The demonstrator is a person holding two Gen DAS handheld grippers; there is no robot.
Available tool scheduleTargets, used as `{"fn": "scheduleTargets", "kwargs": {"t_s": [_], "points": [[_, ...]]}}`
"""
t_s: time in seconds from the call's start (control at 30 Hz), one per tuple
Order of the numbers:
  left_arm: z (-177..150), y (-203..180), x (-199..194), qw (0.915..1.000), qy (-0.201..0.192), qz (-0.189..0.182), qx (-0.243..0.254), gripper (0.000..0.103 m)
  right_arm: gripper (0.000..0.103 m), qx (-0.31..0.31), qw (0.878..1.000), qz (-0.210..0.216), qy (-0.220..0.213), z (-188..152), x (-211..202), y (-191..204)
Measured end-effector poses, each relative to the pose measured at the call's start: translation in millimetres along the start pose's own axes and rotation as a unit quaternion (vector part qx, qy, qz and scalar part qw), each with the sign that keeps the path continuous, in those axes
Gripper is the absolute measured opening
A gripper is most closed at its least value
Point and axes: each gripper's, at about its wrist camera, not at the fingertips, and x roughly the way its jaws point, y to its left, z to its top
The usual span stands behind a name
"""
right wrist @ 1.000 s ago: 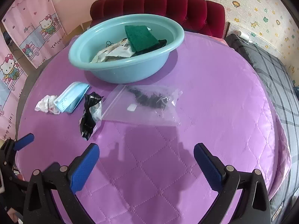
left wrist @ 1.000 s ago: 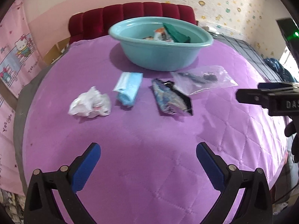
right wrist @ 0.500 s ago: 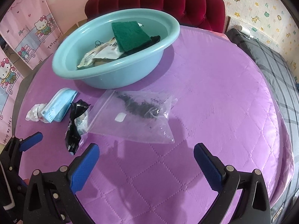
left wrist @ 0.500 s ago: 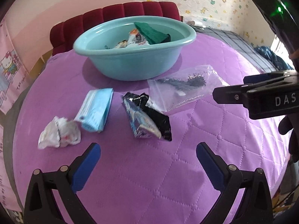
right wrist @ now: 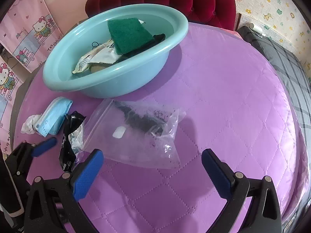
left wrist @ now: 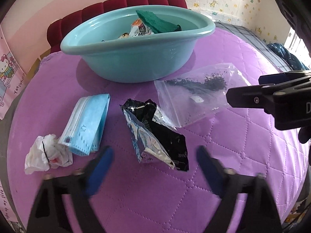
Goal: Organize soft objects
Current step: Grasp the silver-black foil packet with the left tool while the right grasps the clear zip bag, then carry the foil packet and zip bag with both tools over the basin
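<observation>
A teal basin (left wrist: 136, 58) (right wrist: 108, 81) sits on the purple quilted table, holding a green scouring pad (right wrist: 129, 34) and a white packet (right wrist: 97, 58). In front of it lie a crumpled white tissue (left wrist: 45, 154), a folded blue face mask (left wrist: 87, 120), a black foil wrapper (left wrist: 157, 134) and a clear zip bag (right wrist: 136, 132) with dark bits. My left gripper (left wrist: 153, 161) is open, its fingers either side of the wrapper's near end. My right gripper (right wrist: 151, 167) is open just short of the zip bag's near edge.
A dark red padded chair back (right wrist: 165, 2) stands behind the basin. Pink cartoon curtains (right wrist: 23, 38) hang at left. A plaid-covered surface (right wrist: 281, 58) lies to the right of the table. The table edge curves close at right.
Both grippers have moved forward toward the objects. The left one has closed in on the black wrapper, the right one on the zip bag. Both stay open.
</observation>
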Motion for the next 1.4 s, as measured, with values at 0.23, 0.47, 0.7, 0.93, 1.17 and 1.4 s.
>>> {"fn": "scheduleTargets", "kwargs": {"t_s": [0.23,0.47,0.7,0.93,1.17,1.4], "points": [[7,5,6,0.9999,0.013,0.001,-0.009,0.035,0.103,-0.008,1.000,0.012,0.006,9,11,5],[5,18,-9,0.9997,0.006,-0.004,-0.022,0.035,0.103,-0.012,1.000,0.013,0.026,21,31,8],[7,17,-18,0.9997,-0.001,-0.005,-0.023,0.035,0.056,-0.016,0.998,0.020,0.049,31,49,14],[1,19,-24,0.9996,-0.002,-0.004,-0.027,0.035,0.024,-0.025,0.998,0.044,0.043,28,40,25],[0,20,-30,0.9996,-0.007,-0.007,-0.028,0.035,0.021,-0.019,0.998,0.045,0.035,19,22,26],[-4,18,-45,0.9996,-0.015,-0.014,-0.020,0.035,0.021,-0.019,0.999,0.043,0.026,9,4,27]]}}
